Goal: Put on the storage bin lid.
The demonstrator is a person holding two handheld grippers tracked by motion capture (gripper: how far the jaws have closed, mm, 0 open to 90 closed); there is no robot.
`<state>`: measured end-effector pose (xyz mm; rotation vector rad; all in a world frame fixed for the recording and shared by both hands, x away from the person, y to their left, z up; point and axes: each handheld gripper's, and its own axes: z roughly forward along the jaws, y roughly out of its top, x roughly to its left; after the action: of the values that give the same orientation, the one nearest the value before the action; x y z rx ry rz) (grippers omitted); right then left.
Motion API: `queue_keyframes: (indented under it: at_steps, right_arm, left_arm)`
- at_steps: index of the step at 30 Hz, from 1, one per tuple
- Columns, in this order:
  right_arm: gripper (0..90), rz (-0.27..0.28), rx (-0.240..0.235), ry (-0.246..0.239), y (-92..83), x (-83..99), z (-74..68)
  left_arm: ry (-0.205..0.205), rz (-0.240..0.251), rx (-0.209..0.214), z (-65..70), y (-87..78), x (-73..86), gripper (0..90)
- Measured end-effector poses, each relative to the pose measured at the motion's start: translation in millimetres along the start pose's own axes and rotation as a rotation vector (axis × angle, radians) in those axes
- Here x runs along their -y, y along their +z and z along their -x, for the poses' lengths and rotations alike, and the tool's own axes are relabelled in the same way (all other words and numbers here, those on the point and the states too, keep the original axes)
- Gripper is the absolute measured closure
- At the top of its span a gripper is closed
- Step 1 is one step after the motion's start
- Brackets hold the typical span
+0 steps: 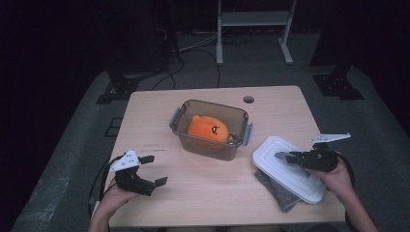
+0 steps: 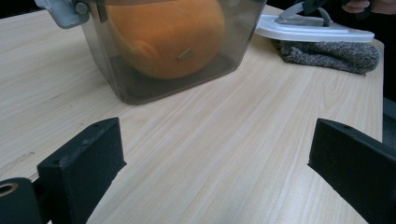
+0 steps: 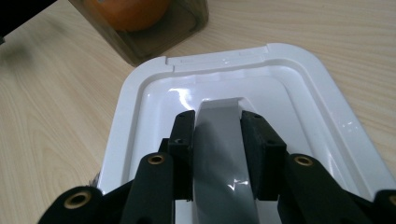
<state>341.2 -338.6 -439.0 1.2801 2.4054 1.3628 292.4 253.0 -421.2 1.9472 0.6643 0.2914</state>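
Lid handle is clamped by right tongs; left tongs are held wide over bench.

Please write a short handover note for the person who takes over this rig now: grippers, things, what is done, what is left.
Right gripper: shut on the grey handle of the white lid.
Left gripper: open, holding nothing, near the table's front left.
Lid lies on a grey cloth, right of the box.
Box is open, orange plush inside.
Done: plush in box, lid gripped.
Left, probably: lift the lid, set it on the box, close the side clips.
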Motion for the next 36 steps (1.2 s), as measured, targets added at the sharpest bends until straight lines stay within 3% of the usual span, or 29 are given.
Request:
queue_keyframes:
  at_steps: [15,36]
  right_arm:
    - [65.7,0.038,-0.010,-0.016,-25.5,-13.2,-6.9]
    - [65.8,0.076,-0.040,-0.054,-58.5,-52.3,-27.2]
  left_arm:
    - [0.000,0.001,-0.002,0.0,-0.3,-0.1,2.5]
    - [0.001,-0.003,-0.003,0.4,-0.7,-0.4,2.5]
